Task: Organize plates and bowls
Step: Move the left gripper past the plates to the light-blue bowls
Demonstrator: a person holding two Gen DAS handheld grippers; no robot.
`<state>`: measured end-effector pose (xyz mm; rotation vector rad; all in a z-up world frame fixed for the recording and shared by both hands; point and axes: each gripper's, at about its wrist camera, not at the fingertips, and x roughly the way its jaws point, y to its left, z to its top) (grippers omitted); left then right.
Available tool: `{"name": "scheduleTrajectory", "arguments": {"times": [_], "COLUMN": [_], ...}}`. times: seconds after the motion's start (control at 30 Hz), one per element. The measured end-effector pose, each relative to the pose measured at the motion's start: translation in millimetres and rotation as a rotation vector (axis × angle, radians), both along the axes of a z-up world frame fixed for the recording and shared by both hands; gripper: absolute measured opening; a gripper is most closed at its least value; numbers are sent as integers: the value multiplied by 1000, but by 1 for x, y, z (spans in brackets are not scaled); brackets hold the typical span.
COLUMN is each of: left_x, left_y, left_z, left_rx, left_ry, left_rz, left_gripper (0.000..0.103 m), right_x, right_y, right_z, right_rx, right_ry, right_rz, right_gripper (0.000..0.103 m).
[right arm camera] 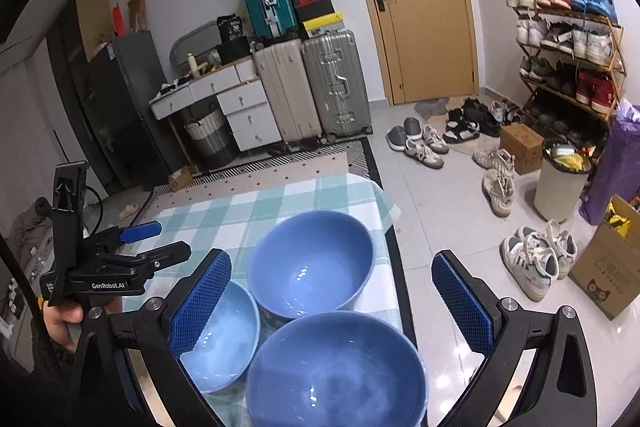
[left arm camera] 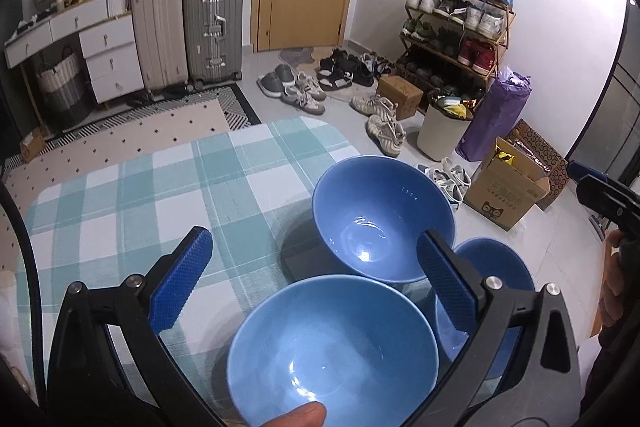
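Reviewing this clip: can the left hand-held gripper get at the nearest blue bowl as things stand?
Probably yes. The left hand-held gripper is open, and the nearest blue bowl sits right below its fingers with nothing inside or on it. The other two blue bowls crowd its far side, so the near rim looks easiest.

Your left gripper: jaws spread wide, nothing held, fingertip at lower edge. Your right gripper: jaws wide apart, empty. Your left hand wraps handle, low at left.
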<state>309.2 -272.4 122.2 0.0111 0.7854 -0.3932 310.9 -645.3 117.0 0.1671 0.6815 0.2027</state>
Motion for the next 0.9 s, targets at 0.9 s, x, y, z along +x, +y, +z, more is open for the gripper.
{"name": "scheduleTrajectory", "arguments": {"times": [0.9], "left_x": [104], "left_y": [-36], "left_z": [-98], "left_rx": [92], "left_ry": [162], "left_rz": [19], "left_gripper": [102], "right_x": [81], "right_y": [-2], "right_z": [-78], "right_rx": [-28], "right_ry": [245], "right_rz": [3], "right_gripper": [102]}}
